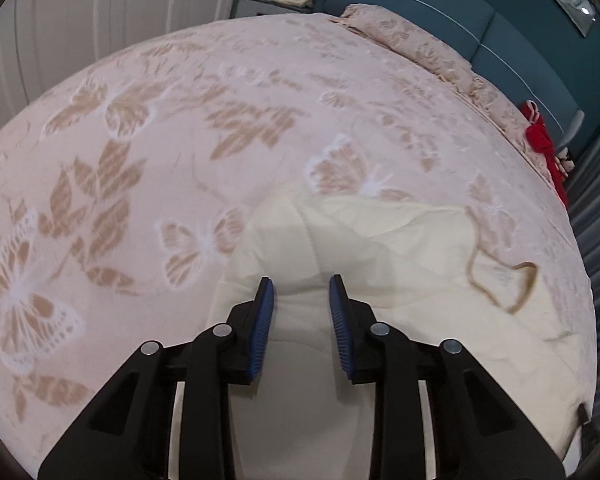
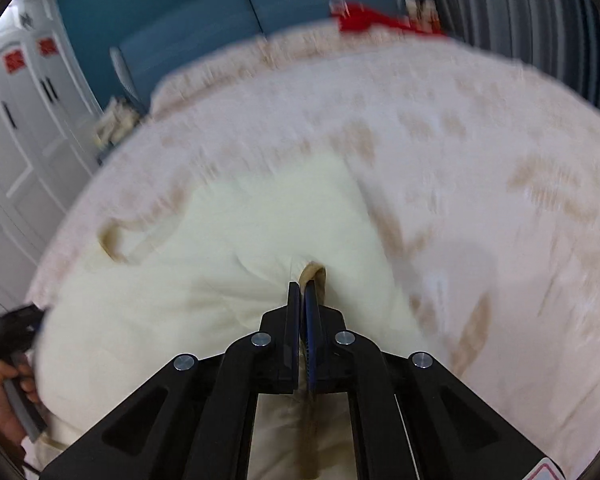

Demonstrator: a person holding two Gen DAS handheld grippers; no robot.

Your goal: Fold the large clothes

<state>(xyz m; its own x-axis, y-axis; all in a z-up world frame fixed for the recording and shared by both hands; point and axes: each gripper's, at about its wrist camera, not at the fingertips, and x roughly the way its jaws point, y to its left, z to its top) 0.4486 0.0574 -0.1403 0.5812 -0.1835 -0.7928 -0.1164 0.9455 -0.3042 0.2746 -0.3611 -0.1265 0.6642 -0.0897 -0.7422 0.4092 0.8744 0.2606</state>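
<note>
A cream garment (image 1: 380, 248) lies spread on the near part of a bed covered by a pink bedspread (image 1: 180, 128) patterned with tan leaves and white butterflies. Its brown-trimmed edge (image 1: 512, 292) loops out toward the right side in the left wrist view.

The left gripper (image 1: 301, 284) hangs over a raised fold of the cream cloth with its blue pads standing apart; the fabric bulges up between them, yet the pads do not press on it.

The right gripper (image 2: 303, 290) has its fingers brought together, clamped on a bunched part of the garment where a tan band (image 2: 315, 276) pokes up just beyond the tips. That view is smeared by motion, so the band may be a strap or a hem.

At the far left edge of the right wrist view a hand (image 2: 4, 396) grasps the handle of the other tool.

Far off, a matching pillow (image 1: 412, 40) lies against a teal headboard (image 1: 440, 4), a red item (image 1: 544, 144) sits at the far right edge of the bed, and white wardrobe doors (image 2: 16, 152) stand to the left
</note>
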